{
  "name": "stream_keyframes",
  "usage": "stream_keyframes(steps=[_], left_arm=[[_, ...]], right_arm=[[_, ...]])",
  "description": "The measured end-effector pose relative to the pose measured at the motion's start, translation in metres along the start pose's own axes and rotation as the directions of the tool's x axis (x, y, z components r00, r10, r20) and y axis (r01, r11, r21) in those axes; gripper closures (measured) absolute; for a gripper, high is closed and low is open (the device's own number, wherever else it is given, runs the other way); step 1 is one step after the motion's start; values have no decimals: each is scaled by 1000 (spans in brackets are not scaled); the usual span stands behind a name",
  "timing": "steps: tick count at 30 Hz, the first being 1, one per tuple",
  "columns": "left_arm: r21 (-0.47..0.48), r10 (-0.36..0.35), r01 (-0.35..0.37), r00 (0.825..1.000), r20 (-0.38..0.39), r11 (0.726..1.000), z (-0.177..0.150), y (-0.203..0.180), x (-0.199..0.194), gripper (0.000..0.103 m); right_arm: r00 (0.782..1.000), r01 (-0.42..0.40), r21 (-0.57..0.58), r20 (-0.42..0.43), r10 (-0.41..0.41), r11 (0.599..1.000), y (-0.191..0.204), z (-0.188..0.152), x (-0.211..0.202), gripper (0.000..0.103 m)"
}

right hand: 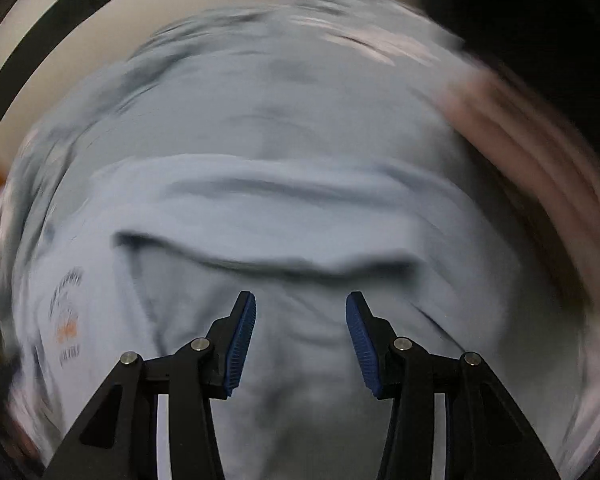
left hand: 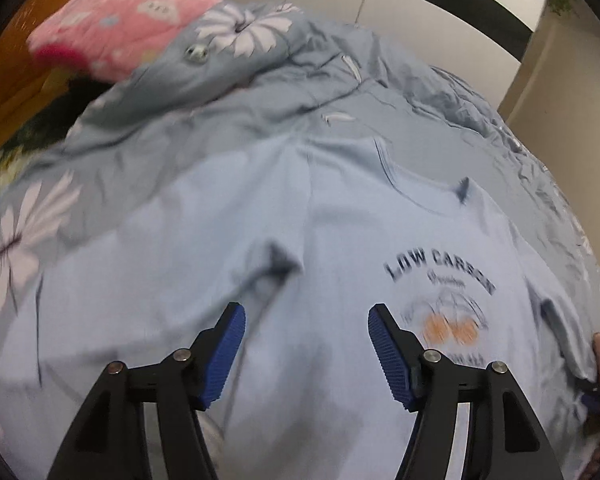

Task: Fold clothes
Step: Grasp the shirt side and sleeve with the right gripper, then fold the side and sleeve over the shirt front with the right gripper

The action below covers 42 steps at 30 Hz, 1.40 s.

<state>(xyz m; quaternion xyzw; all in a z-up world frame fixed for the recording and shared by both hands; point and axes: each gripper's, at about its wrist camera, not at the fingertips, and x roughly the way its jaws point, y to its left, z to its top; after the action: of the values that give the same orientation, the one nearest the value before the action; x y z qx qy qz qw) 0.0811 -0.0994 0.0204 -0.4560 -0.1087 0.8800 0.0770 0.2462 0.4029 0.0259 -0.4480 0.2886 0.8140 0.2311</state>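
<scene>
A pale blue T-shirt [left hand: 340, 240] lies spread on the bed, front up, with the dark print "LOW CARBON" and an orange motif [left hand: 444, 300]. Its neckline points toward the far side. My left gripper [left hand: 306, 312] hangs over the shirt's chest, open, blue pads apart with nothing between them. In the blurred right wrist view the same shirt [right hand: 300, 208] shows a folded ridge across it and the print [right hand: 66, 320] at the left. My right gripper [right hand: 300, 300] is open above the cloth, holding nothing.
The shirt rests on a grey-blue floral duvet [left hand: 180, 132]. A pink patterned pillow [left hand: 124, 24] lies at the far left by an orange wooden headboard [left hand: 16, 80]. White wardrobe doors [left hand: 420, 0] stand behind the bed. A pinkish cloth [right hand: 520, 128] is smeared at the right.
</scene>
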Motion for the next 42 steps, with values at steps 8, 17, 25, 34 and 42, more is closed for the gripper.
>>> stream_keyframes(steps=[8,17,25,34,42], left_arm=[[-81,-86,81,995,-59,993,-18,-2,-10,35],[-48,-80,77,994,-80,996,-18,-5,2,35],[-106,-70,64,996,-61,992,-15,20,-2,35],[-196,-61,53,997,-36,979,-11,47,-5,35],[-192,-73,65,997,-35,979,-3,48,-4,35]], right_arm=[[987,-162,327,53,153,931,-35,20,13,55],[989,-143,399,89,117,906,-24,30,25,87],[952,-116,92,294,84,989,63,83,-11,101],[888,-199,-629,208,409,751,277,32,-31,101],[961,-252,-713,-107,254,654,316,-43,68,99]])
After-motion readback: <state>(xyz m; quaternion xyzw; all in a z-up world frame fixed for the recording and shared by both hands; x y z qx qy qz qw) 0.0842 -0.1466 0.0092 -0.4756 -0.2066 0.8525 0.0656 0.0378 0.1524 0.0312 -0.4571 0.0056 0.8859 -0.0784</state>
